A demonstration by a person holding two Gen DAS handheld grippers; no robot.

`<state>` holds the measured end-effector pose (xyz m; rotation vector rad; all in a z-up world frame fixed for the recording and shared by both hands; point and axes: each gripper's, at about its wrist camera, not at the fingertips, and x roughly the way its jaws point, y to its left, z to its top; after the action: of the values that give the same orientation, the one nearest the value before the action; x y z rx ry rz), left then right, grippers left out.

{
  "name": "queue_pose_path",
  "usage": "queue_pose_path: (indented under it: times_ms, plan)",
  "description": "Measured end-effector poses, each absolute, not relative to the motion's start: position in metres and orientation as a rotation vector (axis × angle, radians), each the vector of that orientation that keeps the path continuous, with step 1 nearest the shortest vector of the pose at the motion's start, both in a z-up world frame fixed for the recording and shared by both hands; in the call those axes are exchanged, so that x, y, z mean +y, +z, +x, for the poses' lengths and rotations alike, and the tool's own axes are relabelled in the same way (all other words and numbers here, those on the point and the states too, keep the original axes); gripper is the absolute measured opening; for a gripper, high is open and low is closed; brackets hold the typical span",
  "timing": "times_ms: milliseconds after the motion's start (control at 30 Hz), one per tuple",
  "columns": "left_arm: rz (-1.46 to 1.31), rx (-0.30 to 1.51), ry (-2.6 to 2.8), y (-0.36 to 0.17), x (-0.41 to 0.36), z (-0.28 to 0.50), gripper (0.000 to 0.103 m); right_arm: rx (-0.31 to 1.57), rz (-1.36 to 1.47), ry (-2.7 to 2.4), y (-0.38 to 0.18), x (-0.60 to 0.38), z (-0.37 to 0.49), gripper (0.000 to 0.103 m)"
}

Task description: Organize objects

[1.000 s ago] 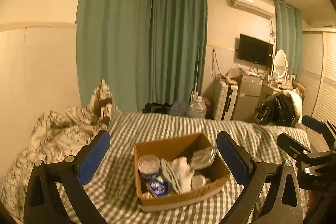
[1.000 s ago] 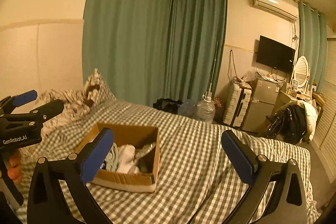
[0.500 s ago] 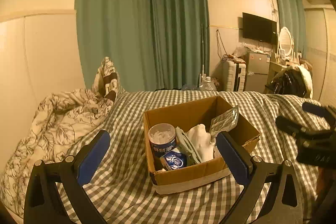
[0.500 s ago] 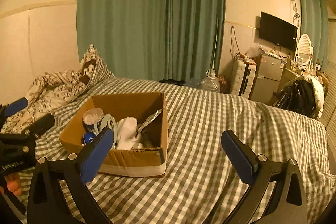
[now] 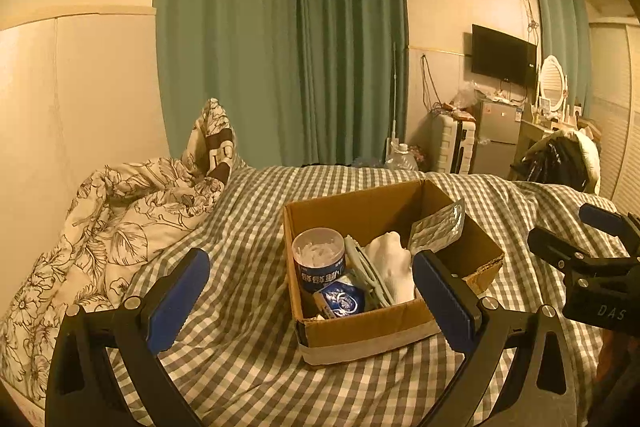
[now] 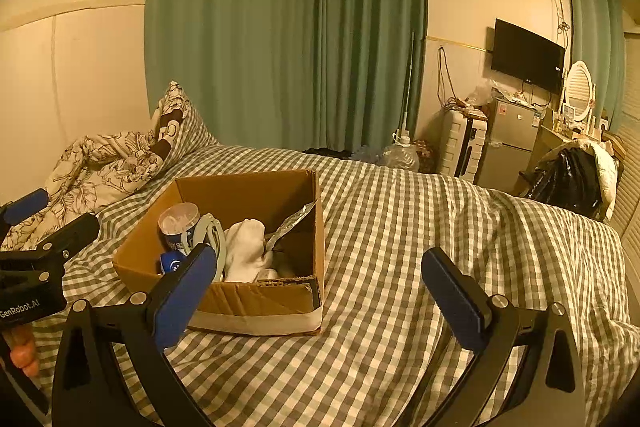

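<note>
a cardboard box (image 5: 360,331) is sitting open on the checked bed (image 5: 248,367), just ahead of both tools. inside it, a round tub with a pale lid (image 5: 319,259) is standing upright at the left, a small blue packet (image 5: 340,301) is lying in front of it, white cloth (image 5: 392,267) is filling the middle, and a silver foil pack (image 5: 438,227) is leaning against the right wall. the left gripper (image 5: 310,301) is hovering with fingers spread wide, holding nothing. the right gripper (image 6: 320,297) is likewise gaping wide and empty, beside the box.
</note>
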<state>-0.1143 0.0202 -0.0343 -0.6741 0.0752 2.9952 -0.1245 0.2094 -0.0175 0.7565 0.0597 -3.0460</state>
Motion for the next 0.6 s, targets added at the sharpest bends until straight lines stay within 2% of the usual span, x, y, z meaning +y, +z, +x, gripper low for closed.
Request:
queue_pose_path:
  times_ms: [600]
  plan:
    - [-0.704, 0.076, 2.998, -0.0384, 0.0193, -0.1162, 0.103, 0.085, 0.767, -3.044, -0.0204, 0.206, -0.1257, 0.103]
